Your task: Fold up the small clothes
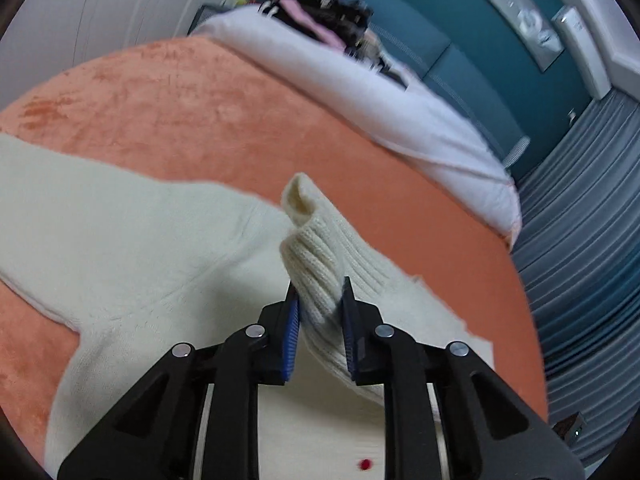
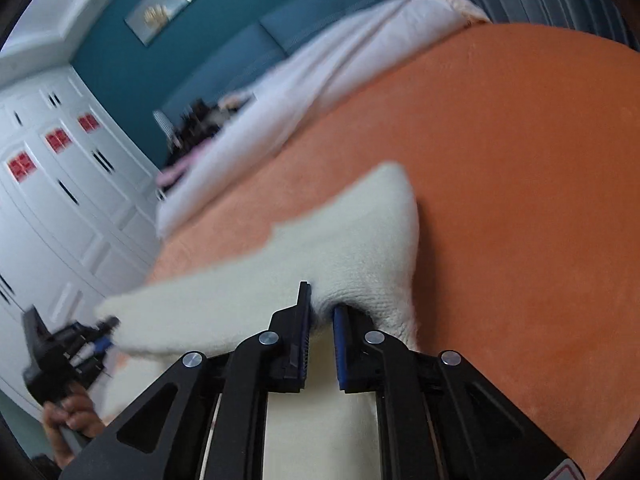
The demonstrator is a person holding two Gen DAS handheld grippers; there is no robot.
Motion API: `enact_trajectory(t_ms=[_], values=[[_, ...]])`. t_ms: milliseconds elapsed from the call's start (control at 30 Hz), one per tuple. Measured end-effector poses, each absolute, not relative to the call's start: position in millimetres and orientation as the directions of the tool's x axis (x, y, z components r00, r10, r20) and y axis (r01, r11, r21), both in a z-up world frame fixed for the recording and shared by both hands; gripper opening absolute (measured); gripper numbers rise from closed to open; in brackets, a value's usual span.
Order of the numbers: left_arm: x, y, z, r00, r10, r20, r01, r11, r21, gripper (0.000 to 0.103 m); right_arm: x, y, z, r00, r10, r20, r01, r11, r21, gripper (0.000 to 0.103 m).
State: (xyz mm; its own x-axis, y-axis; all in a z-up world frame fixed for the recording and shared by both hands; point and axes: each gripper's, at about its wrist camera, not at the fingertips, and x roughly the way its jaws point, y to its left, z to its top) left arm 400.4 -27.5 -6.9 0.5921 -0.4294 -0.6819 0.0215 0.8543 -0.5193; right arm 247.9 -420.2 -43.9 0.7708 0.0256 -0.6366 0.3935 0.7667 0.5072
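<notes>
On a wide orange plush bedspread, the left gripper clamps a cream knitted sweater by its ribbed cuff; the right gripper pinches a fold of its body. Bare blanket stretches rightward beyond the garment's edge.

An orange blanket covers the bed, with a cream knit sweater and white bedding on it.

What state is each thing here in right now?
Cream sweater: spread on the bed, partly lifted, not yet folded.
Ribbed cuff: pinched and raised.
Left tongs: shut on the ribbed cuff.
Right tongs: shut on a bunch of the sweater.
Orange blanket: lying flat.
White duvet: rumpled at the far end.
</notes>
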Motion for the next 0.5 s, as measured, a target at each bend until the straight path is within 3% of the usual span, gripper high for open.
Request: enact_trajectory(t_ms=[67,100,267,300,333,433,500], values=[[406.3,-27.4,-58.1,0.488,-0.384,-0.784,-0.063,0.880,-0.470,0.018,252.6,-421.5,-76.1,0.681,0.031,-0.732,0.463,0.756,0.462,0.008],[402.2,-23.8,-72.8,0.481,-0.386,-0.787,-0.068,0.879,-0.472,0.019,246.5,-418.1,-69.5,0.707,0.009,-0.707,0.450,0.765,0.460,0.009],[371.4,24.5,-63.9,0.551,-0.474,-0.687,-0.123,0.768,-0.629,0.030,222.9,-407.9,-48.0,0.686,-0.021,-0.728,0.479,0.765,0.430,0.017],[363.2,43.8,-58.1,0.581,-0.464,-0.669,-0.136,0.755,-0.642,0.038,216.0,-404.0,-46.5,0.680,-0.022,-0.733,0.478,0.771,0.420,0.017],[356.0,66.7,-50.9,0.610,-0.438,-0.661,-0.160,0.749,-0.643,0.053,207.2,-400.2,-45.5,0.677,-0.024,-0.736,0.473,0.781,0.409,0.018],[341.0,155.8,-35.9,0.701,-0.282,-0.655,-0.287,0.729,-0.621,0.076,171.6,-367.6,-37.6,0.673,-0.051,-0.738,0.445,0.824,0.349,0.032],[337.5,223.3,-36.2,0.716,-0.154,-0.681,-0.410,0.696,-0.589,0.085,152.6,-342.1,-45.2,0.667,-0.066,-0.742,0.420,0.856,0.302,0.039]])
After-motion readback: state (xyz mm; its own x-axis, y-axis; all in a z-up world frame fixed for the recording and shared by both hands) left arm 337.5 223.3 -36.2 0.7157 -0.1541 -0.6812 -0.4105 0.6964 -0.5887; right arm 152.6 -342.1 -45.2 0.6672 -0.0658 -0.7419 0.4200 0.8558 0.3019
